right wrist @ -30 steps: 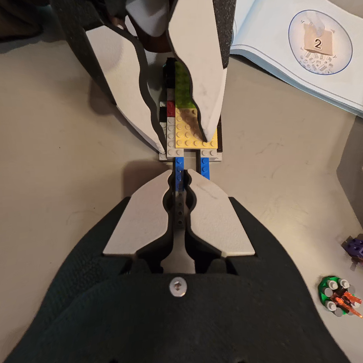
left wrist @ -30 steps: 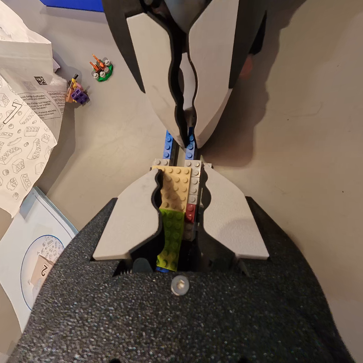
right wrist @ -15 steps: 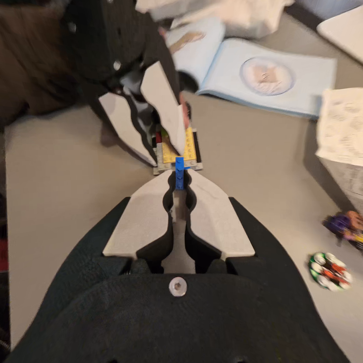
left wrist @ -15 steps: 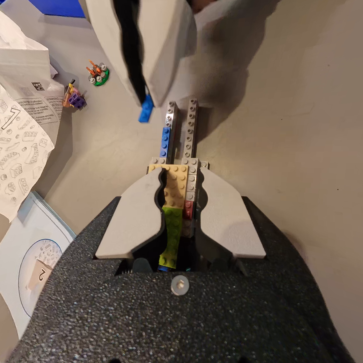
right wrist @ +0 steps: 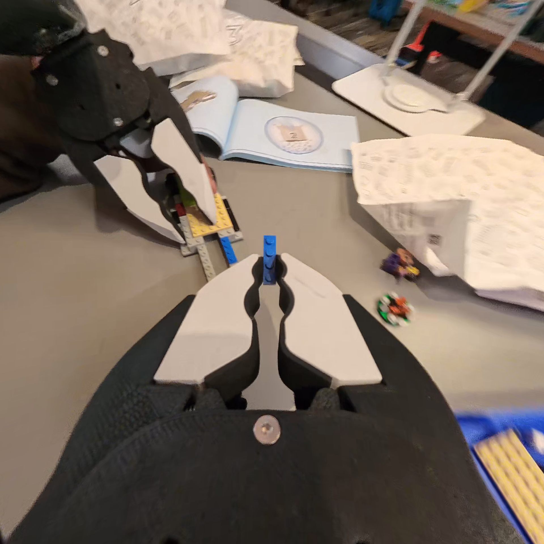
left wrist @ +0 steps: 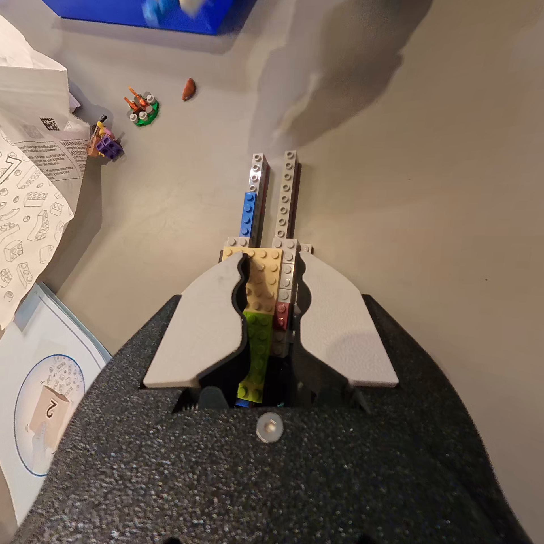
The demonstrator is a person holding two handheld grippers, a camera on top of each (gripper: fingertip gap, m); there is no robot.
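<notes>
Two level claws: right (right wrist: 269, 259) gripping blue plate (right wrist: 269, 250).

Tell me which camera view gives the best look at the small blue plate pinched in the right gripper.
The right wrist view: the blue plate stands sharp and close between the right gripper fingertips, studs facing the camera. The left wrist view shows only a blurred blue streak before the blue box at its top edge, perhaps that plate.

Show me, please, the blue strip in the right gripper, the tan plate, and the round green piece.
Blue strip (right wrist: 269, 259), right wrist view, its middle.
Tan plate (left wrist: 265, 279), left wrist view, studded top.
Round green piece (left wrist: 143, 110), left wrist view, its centre.
</notes>
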